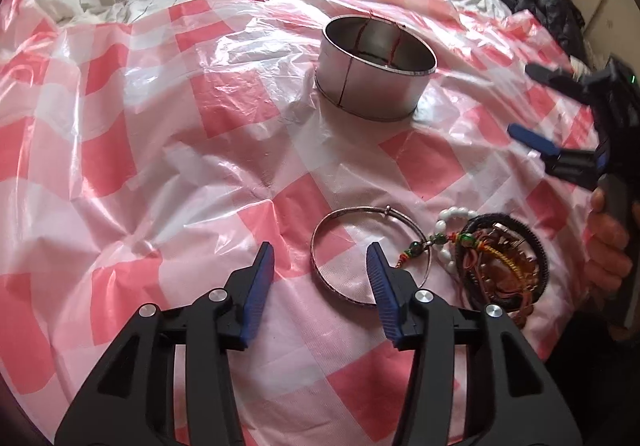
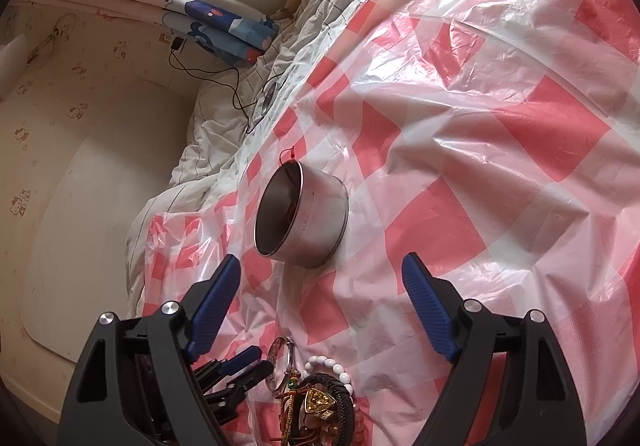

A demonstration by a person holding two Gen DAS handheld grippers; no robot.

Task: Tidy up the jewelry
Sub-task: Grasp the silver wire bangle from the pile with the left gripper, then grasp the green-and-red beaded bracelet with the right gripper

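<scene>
my left gripper (image 1: 320, 262) hangs over the pink-and-white checked plastic sheet (image 1: 160, 150), jaws partly open and empty. the right pad sits over the near side of the silver bangle (image 1: 338, 216), which lies flat on the sheet; the left pad stands outside the ring, beside it. nothing is pinched.

the rest of the jewelry is just right of the bangle: a white bead bracelet (image 1: 456, 214), a black braided bracelet (image 1: 516, 222) ringing a tangle of brown cords and beads, and a small charm with coloured thread (image 1: 436, 242) that lies across the bangle's right edge. the round metal tin (image 1: 372, 86) stands open well beyond them, with a red thread (image 1: 390, 46) draped over its rim. i judge it to be where the pieces go.

my right gripper (image 2: 320, 266) is wide open and holds nothing, pointed toward the tin with the pile near its base.

the step, as i read it, is picking up the bangle. to do it well i'd straddle the band itself, one pad inside the ring and one outside, low enough to catch the thin metal. the sheet is slick and crinkled over soft bedding, so pressing down may make the bangle slide or sink; i'd close gently. the charm's thread could catch on the bangle, so i'd grip on the left, away from it, and lift slowly, watching for anything dragging along.
</scene>
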